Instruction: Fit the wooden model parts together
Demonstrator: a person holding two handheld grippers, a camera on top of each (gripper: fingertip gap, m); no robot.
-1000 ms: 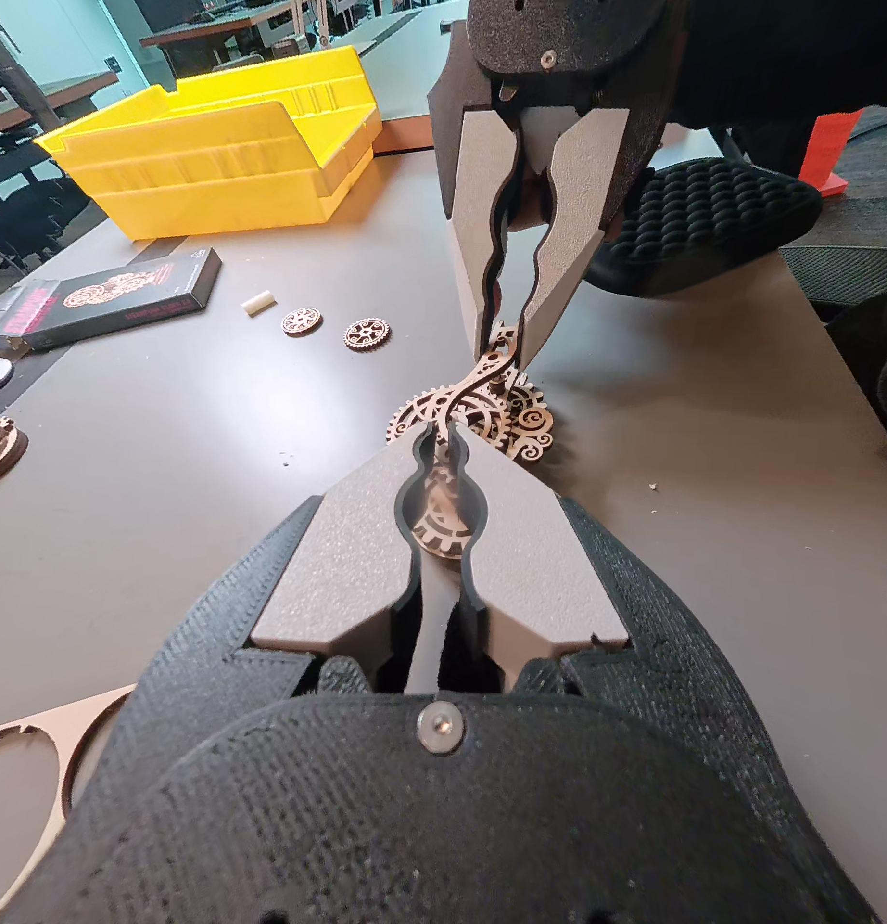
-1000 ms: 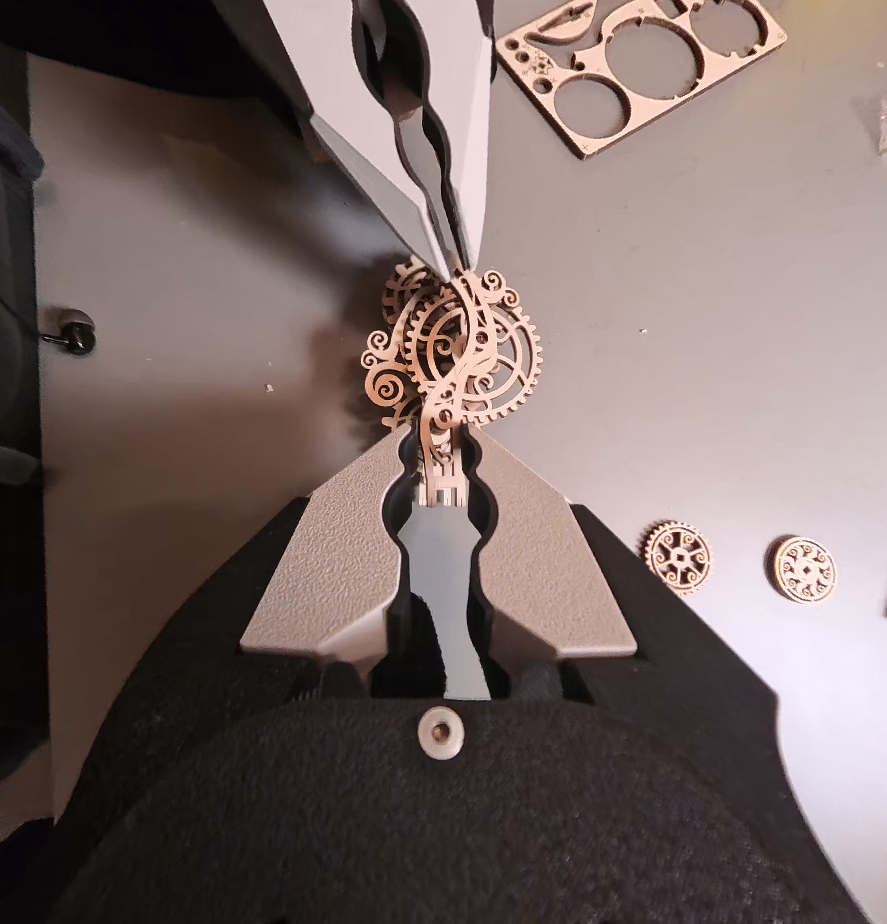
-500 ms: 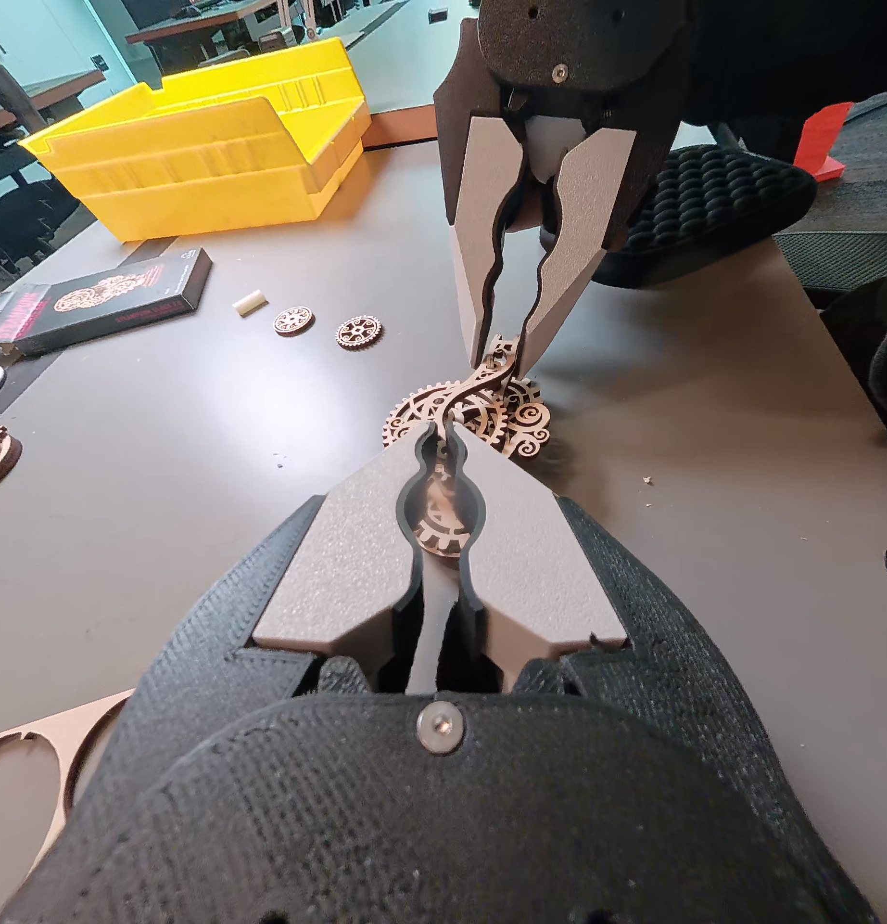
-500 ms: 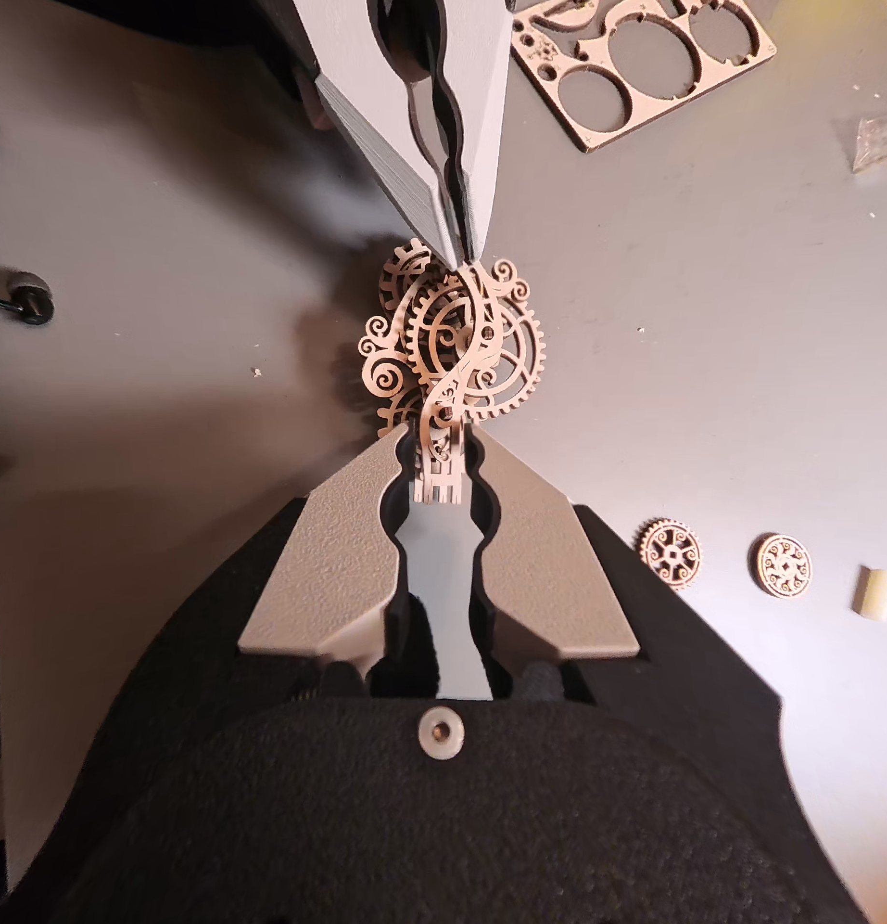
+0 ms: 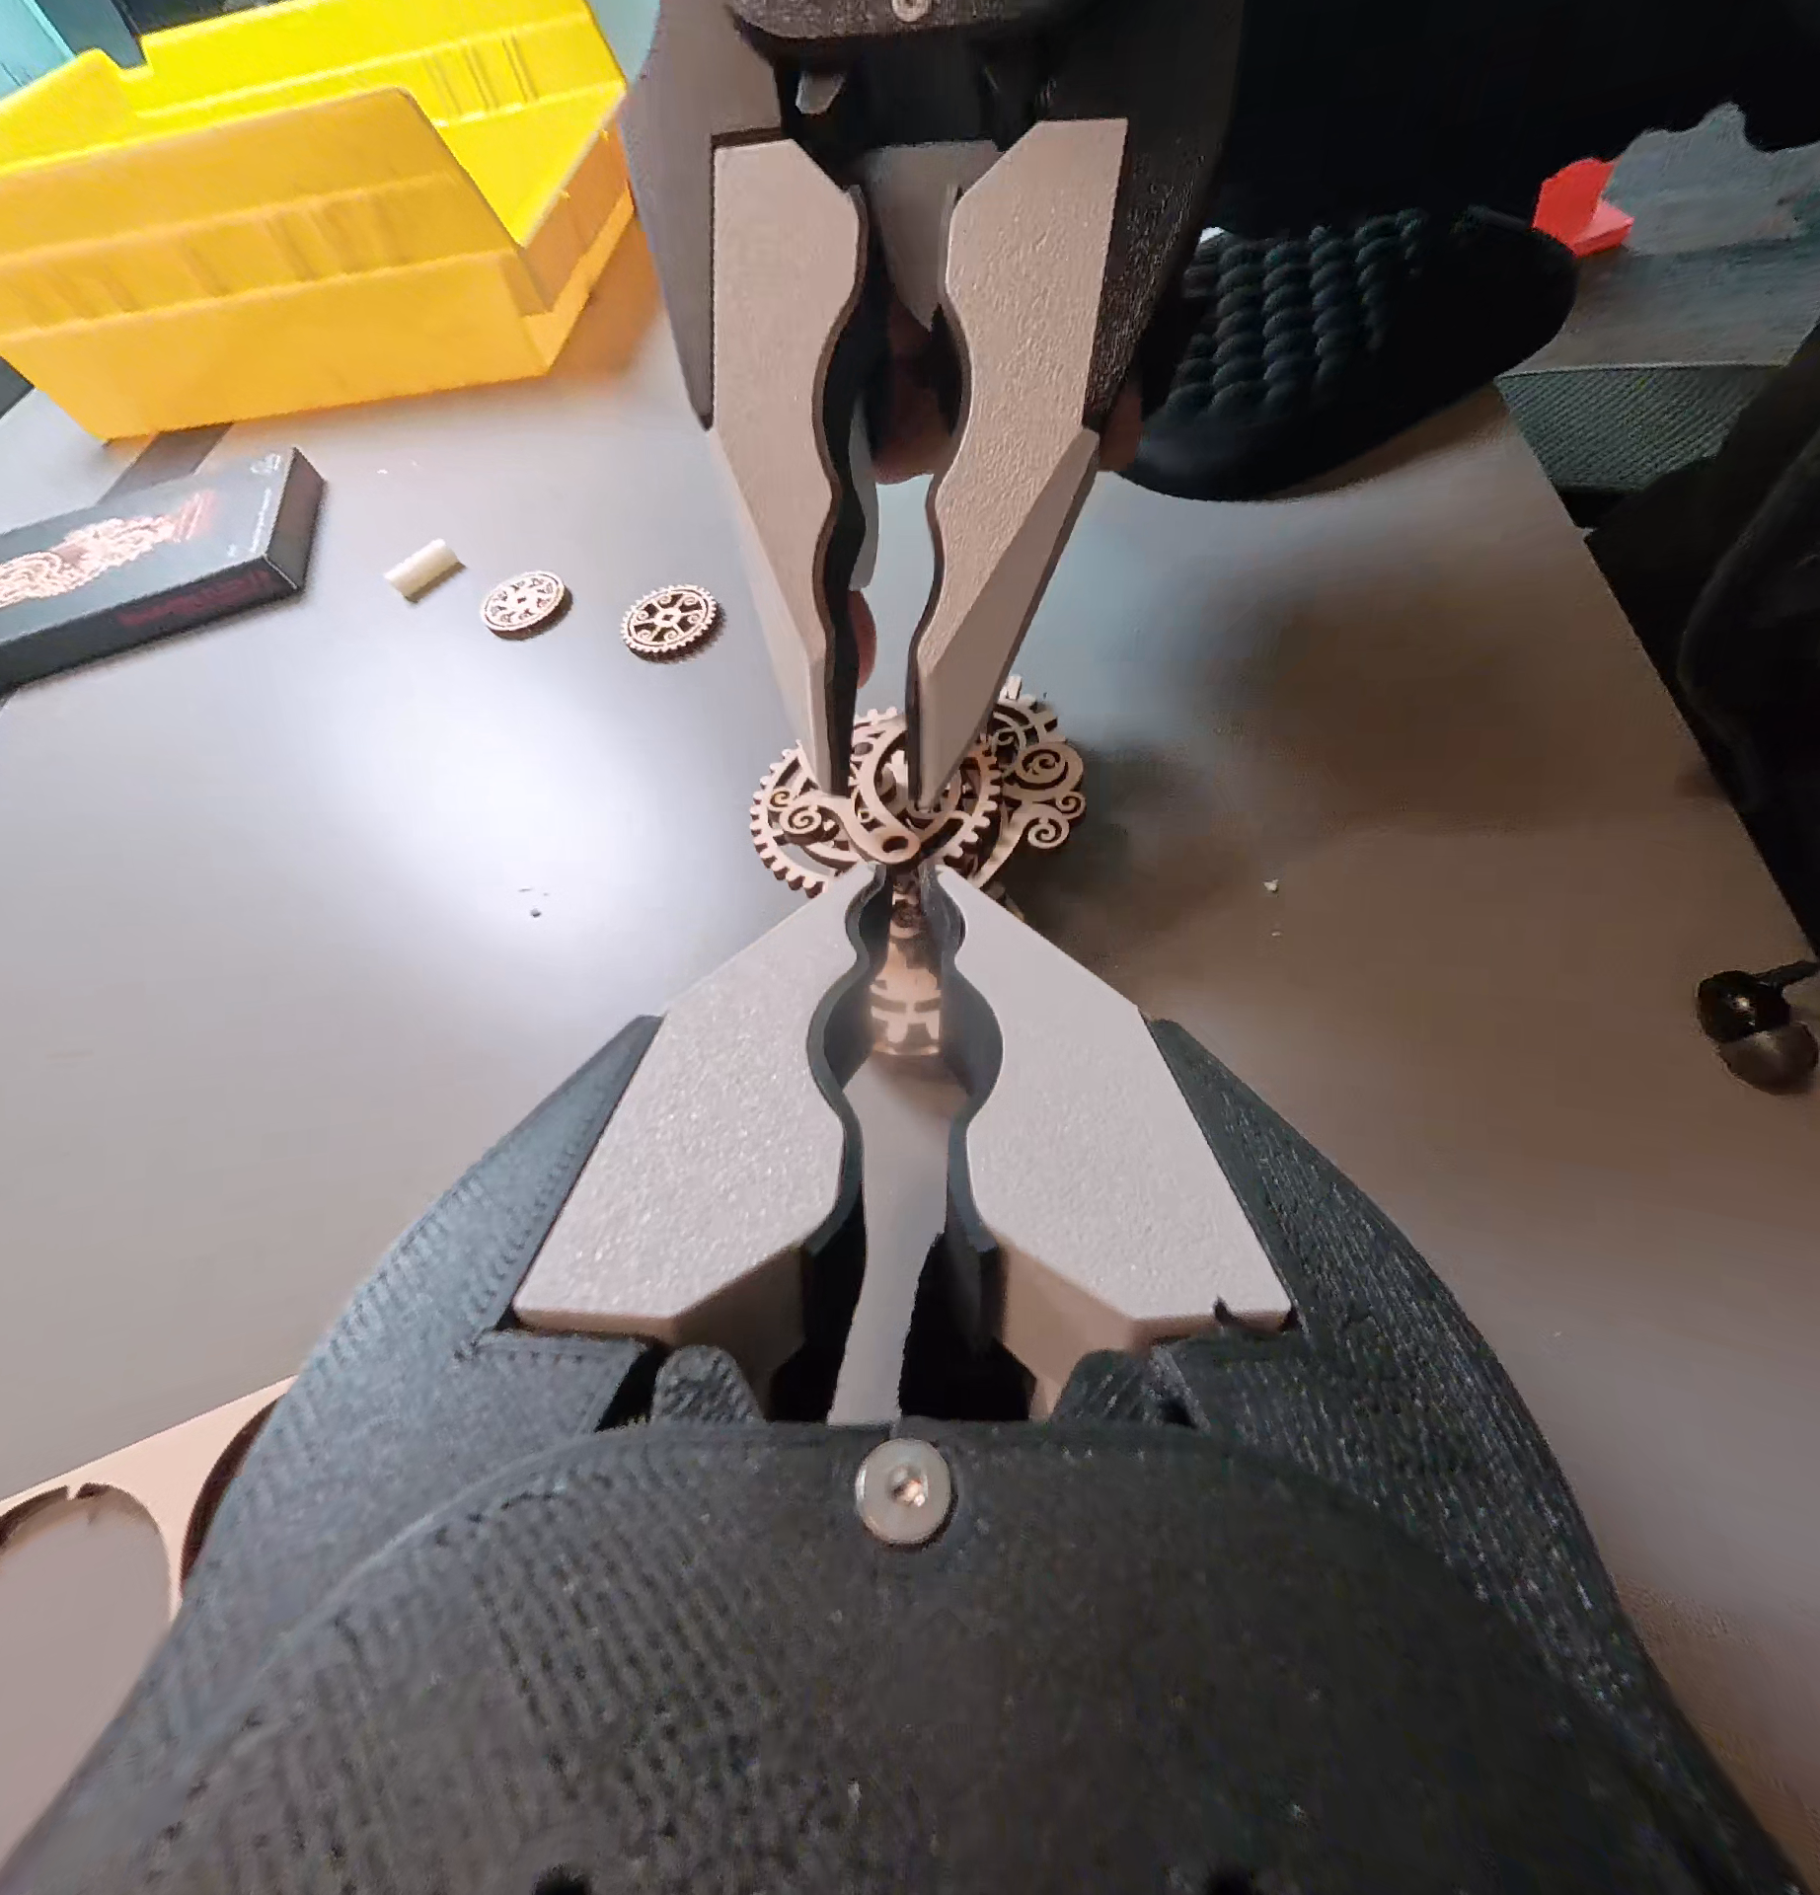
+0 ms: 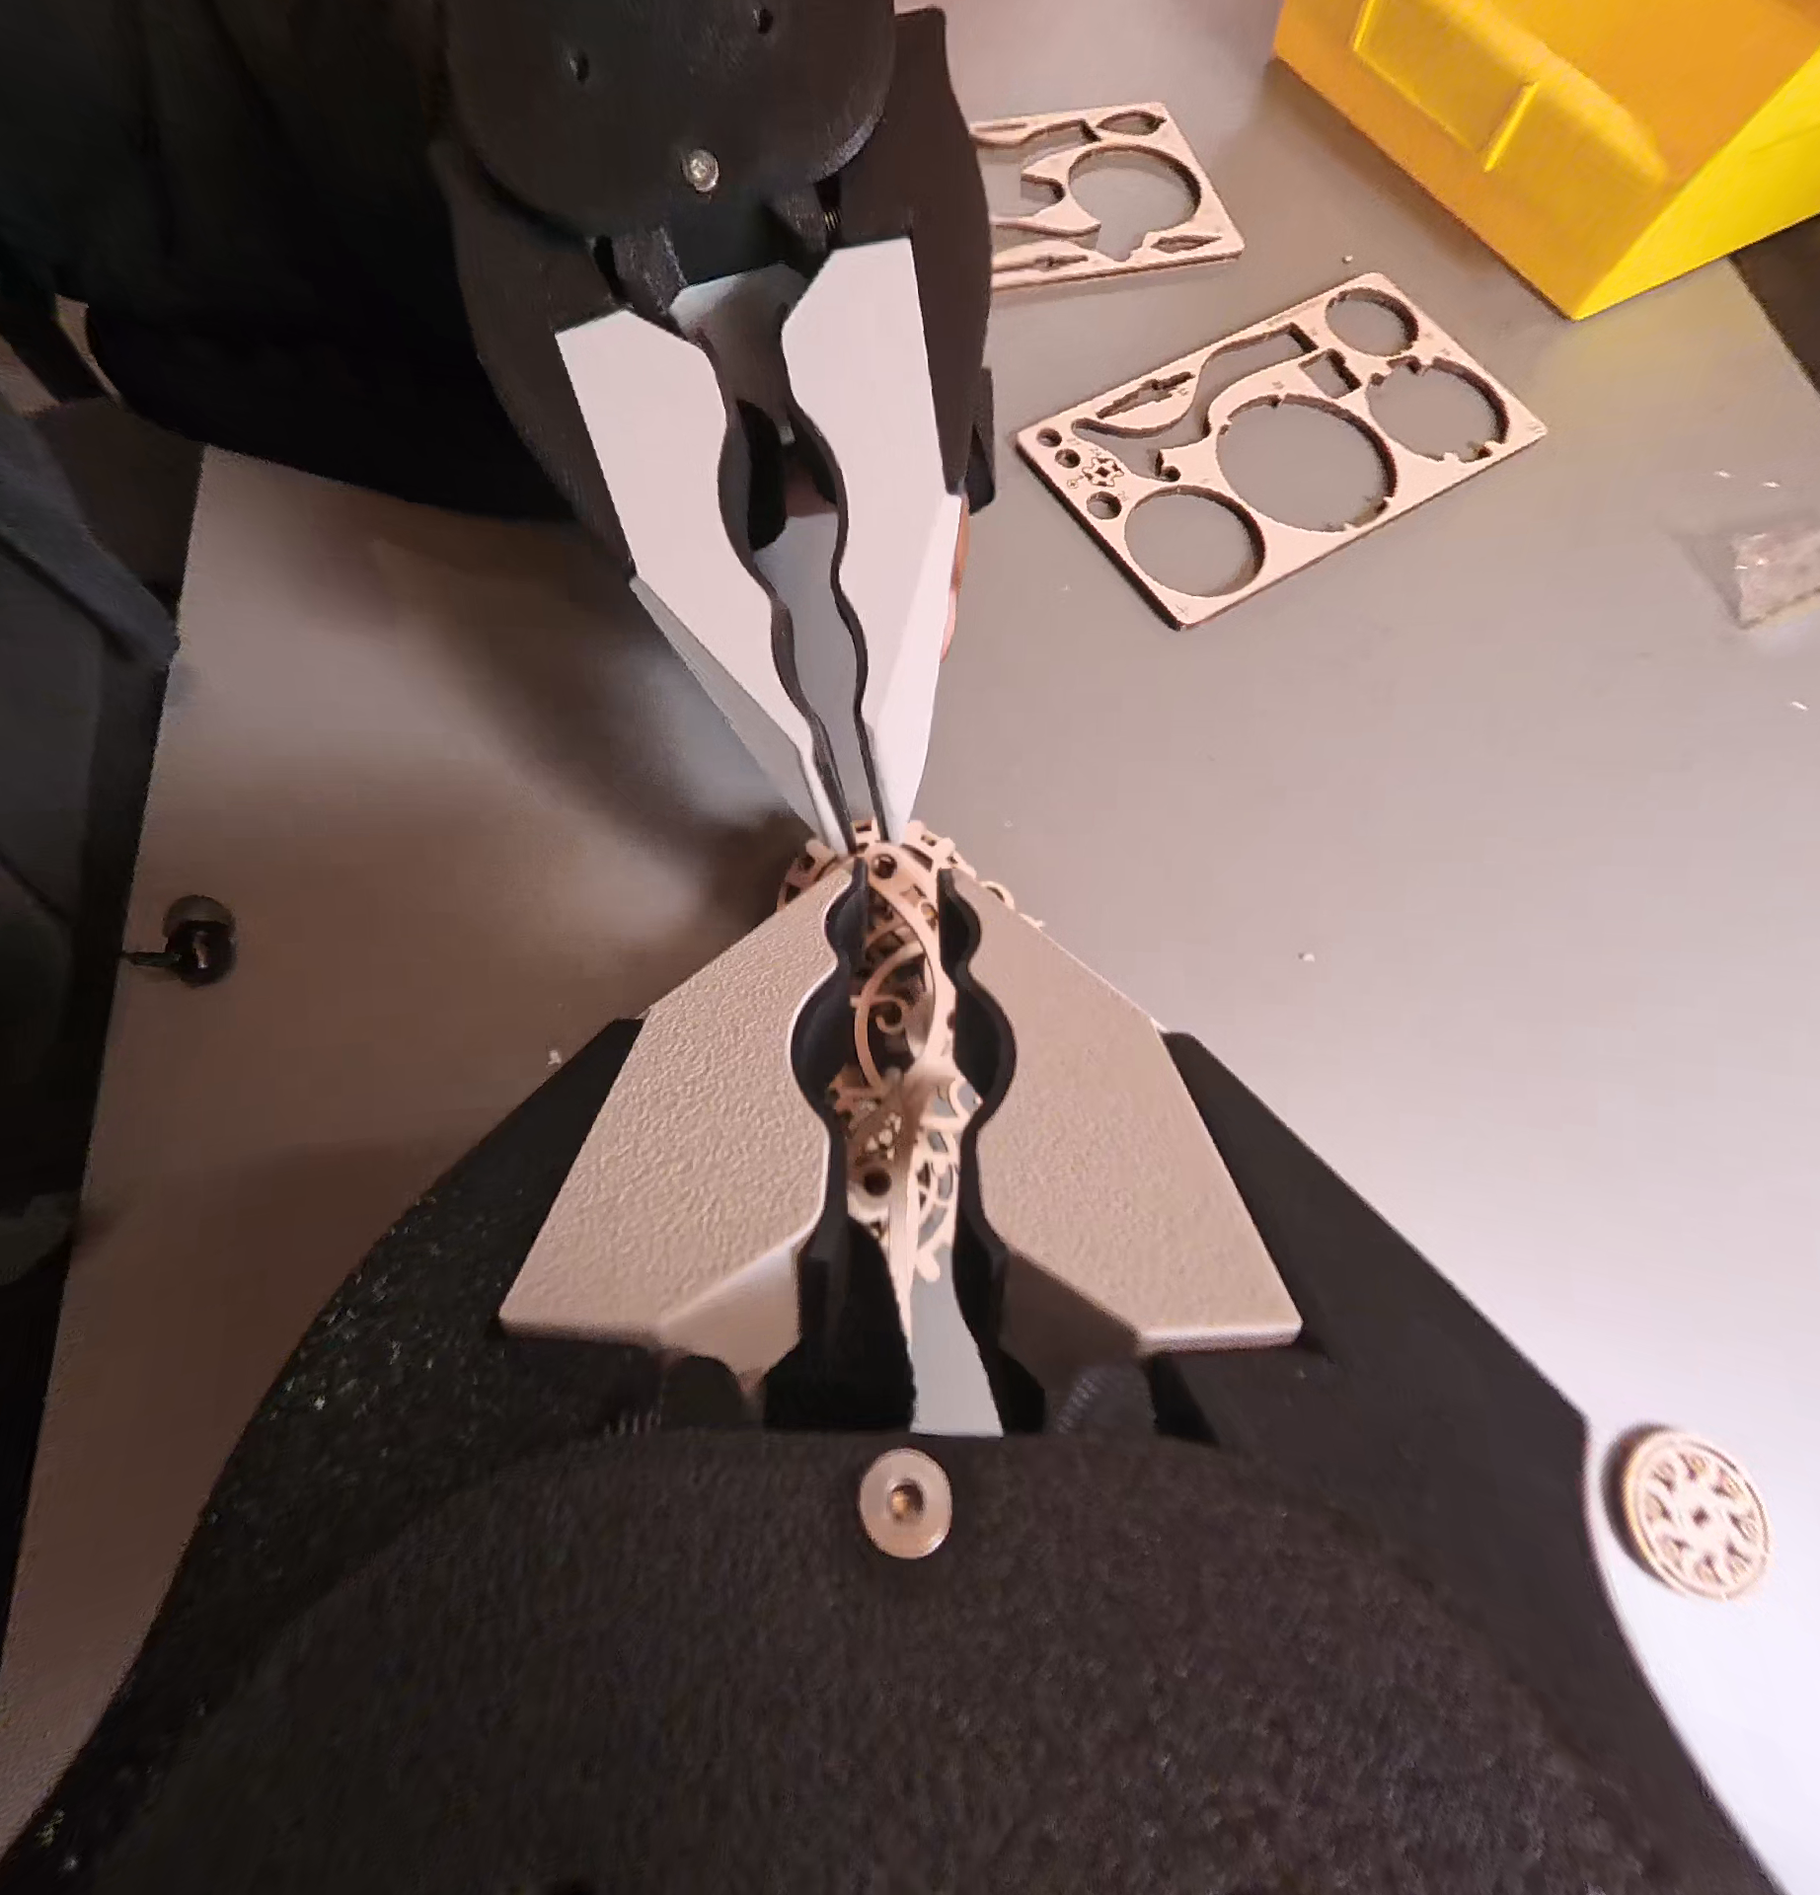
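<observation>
Starting way off to the left of the left gripper: yellow bin far ahead-left, black box a bit nearer. Then a white peg and two small gears lying flat. All well apart from the fingertips, with loads of bare grey table on that side. Cut-out sheet tucked in close by the gripper body, near left.

Dead ahead: wooden model right at the fingertips, gear part flat on the table, thin piece running back between the fingers. Very nearly closed, tips pinching that thin wood.

Coming down from the far side: right gripper, only slightly parted, tips straddling a curved strip on top of the model. Seen from its own camera, pads seemingly touching the strip on both sides.

Over to the right: some open table just beside the model, then the table edge fairly near, small black knob sitting by it.
</observation>
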